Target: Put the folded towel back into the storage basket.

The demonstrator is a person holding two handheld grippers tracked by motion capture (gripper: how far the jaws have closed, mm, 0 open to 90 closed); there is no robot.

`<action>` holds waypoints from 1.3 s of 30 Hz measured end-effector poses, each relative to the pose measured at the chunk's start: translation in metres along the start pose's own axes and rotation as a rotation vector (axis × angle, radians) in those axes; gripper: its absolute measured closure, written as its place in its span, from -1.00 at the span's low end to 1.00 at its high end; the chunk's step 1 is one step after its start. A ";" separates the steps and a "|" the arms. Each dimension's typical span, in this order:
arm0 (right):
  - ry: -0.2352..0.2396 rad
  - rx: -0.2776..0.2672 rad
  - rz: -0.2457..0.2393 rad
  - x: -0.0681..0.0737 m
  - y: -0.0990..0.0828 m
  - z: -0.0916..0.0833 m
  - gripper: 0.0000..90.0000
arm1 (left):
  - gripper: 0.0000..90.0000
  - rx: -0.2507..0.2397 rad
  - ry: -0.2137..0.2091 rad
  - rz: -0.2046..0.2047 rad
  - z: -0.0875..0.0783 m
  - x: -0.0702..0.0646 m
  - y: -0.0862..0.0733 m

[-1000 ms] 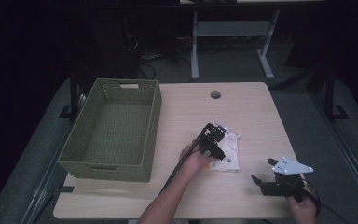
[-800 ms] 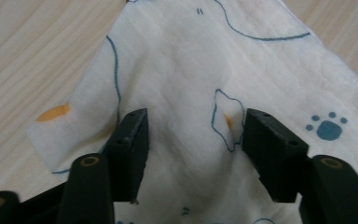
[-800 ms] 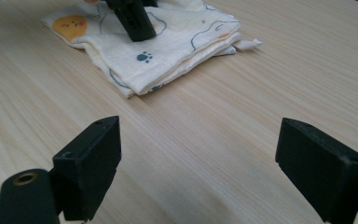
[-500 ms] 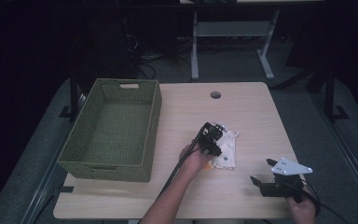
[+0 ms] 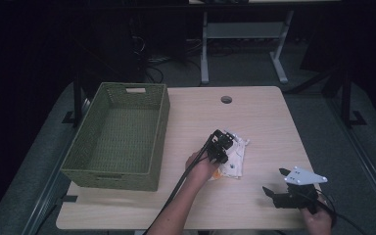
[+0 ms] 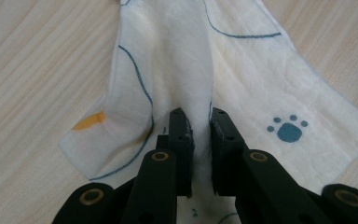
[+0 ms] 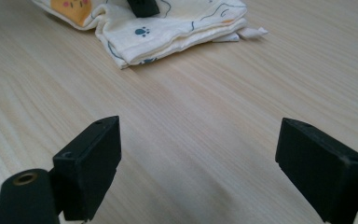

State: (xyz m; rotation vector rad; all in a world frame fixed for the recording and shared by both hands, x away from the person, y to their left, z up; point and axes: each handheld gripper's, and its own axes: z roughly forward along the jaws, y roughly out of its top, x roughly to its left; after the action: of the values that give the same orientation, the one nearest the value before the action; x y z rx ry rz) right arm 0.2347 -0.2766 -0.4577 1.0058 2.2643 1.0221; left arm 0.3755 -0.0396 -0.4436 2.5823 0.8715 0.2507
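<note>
The soft white cloth with blue paw prints (image 6: pixel 242 79) lies flat on the pale wooden worktop (image 5: pixel 264 117), right of the green woven basket (image 5: pixel 120 139). The left gripper (image 6: pixel 199 122) has just been closing its jaws and now pinches a fold of the cloth. The right gripper (image 7: pixel 198 158) waits nearby with jaws wide apart, holding nothing. The grab looks done; lifting the cloth and moving it, maybe into the basket, is probably left.
</note>
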 end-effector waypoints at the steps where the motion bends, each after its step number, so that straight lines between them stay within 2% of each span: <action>1: 0.003 0.005 -0.002 0.000 0.000 0.000 -0.70 | 0.82 0.000 0.000 0.000 0.000 0.000 0.000; 2: 0.009 0.007 0.007 0.001 0.000 0.001 -0.70 | 0.82 -0.002 0.003 0.019 -0.002 -0.001 -0.003; 3: 0.009 0.007 0.007 0.001 0.000 0.001 -0.70 | 0.83 -0.002 0.003 0.019 -0.002 -0.001 -0.003; 5: 0.005 0.020 -0.007 0.000 -0.001 0.002 -0.70 | 0.83 -0.005 -0.032 -0.007 -0.005 0.005 -0.009; 8: 0.004 0.015 -0.007 0.000 0.000 0.002 -0.70 | 0.82 -0.011 -0.045 -0.028 -0.006 0.009 -0.013; 13: -0.001 0.012 -0.010 0.001 0.000 0.000 -0.70 | 0.82 -0.030 -0.100 -0.074 -0.010 0.019 -0.022; 15: 0.004 0.009 0.001 0.001 0.000 0.000 -0.70 | 0.82 -0.032 -0.126 -0.086 -0.013 0.023 -0.025; 19: -0.003 0.010 -0.011 0.001 0.000 -0.002 -0.70 | 0.83 -0.041 -0.149 -0.097 -0.018 0.026 -0.030; 22: -0.024 0.020 -0.022 0.001 0.001 -0.002 -0.70 | 0.83 -0.062 -0.190 -0.116 -0.027 0.029 -0.036; 24: -0.022 0.019 -0.015 0.001 0.000 -0.002 -0.70 | 0.83 -0.073 -0.193 -0.122 -0.033 0.031 -0.038; 26: -0.022 0.022 -0.018 0.001 0.001 -0.002 -0.69 | 0.83 -0.100 -0.215 -0.148 -0.039 0.033 -0.041; 28: -0.020 0.019 -0.014 0.001 0.001 -0.003 -0.70 | 0.84 -0.126 -0.239 -0.157 -0.048 0.036 -0.044; 30: -0.017 0.015 -0.006 0.000 0.001 -0.003 -0.70 | 0.83 -0.136 -0.240 -0.161 -0.053 0.037 -0.045; 31: -0.020 0.017 -0.008 0.000 0.001 -0.003 -0.70 | 0.83 -0.147 -0.255 -0.177 -0.058 0.038 -0.047; 32: -0.020 0.017 -0.008 0.000 0.001 -0.003 -0.70 | 0.83 -0.147 -0.255 -0.177 -0.058 0.038 -0.047; 34: -0.016 0.022 0.003 -0.001 0.000 -0.001 -0.70 | 0.83 -0.179 -0.277 -0.200 -0.066 0.041 -0.051; 39: -0.015 0.023 0.001 -0.002 0.000 -0.001 -0.70 | 0.84 -0.195 -0.312 -0.202 -0.071 0.043 -0.053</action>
State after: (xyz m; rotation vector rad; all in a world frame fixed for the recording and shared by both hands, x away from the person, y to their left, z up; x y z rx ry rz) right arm 0.2354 -0.2786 -0.4567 1.0204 2.2685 0.9883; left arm 0.3602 0.0480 -0.4004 2.2534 0.9303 -0.1183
